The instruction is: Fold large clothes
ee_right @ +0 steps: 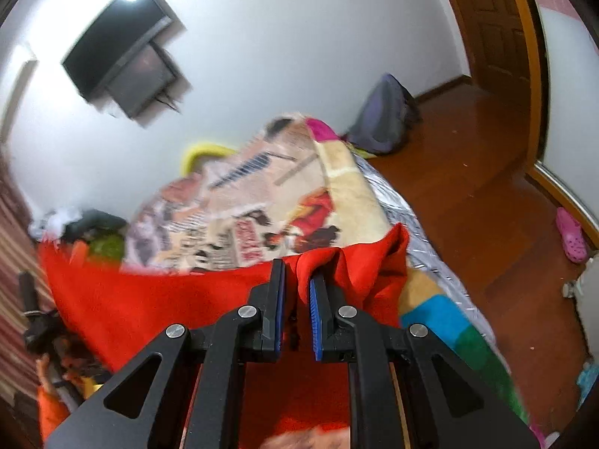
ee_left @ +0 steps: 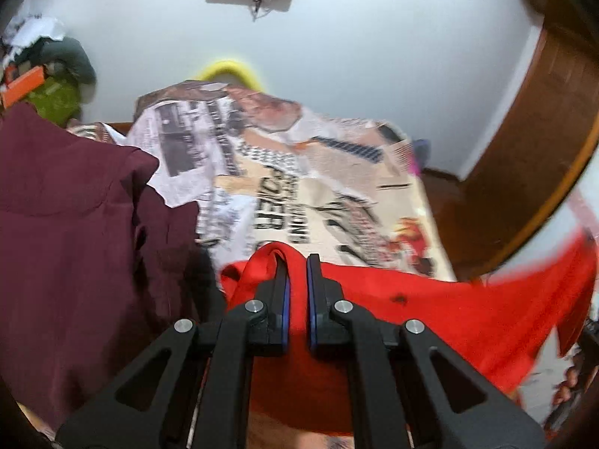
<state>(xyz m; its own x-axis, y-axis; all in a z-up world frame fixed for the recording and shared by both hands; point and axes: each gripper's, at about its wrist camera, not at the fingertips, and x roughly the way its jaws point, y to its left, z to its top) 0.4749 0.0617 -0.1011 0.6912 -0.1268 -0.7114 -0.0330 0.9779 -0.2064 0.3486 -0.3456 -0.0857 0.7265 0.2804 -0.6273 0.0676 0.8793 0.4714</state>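
A large red garment point(ee_left: 430, 321) hangs stretched between both grippers above a bed covered by a comic-print blanket point(ee_left: 329, 194). My left gripper point(ee_left: 297, 262) is shut on one bunched edge of the red garment. My right gripper point(ee_right: 297, 269) is shut on another bunched edge of the same garment point(ee_right: 157, 307), which spreads out to the left in the right wrist view. Both views are motion-blurred.
A maroon garment point(ee_left: 75, 247) lies on the bed at the left. A clothes heap point(ee_left: 48, 75) sits at the far left corner. A wall TV point(ee_right: 123, 63), a grey backpack point(ee_right: 385, 116), a wooden door point(ee_right: 490, 26), wooden floor and a pink shoe point(ee_right: 571, 234) lie to the right.
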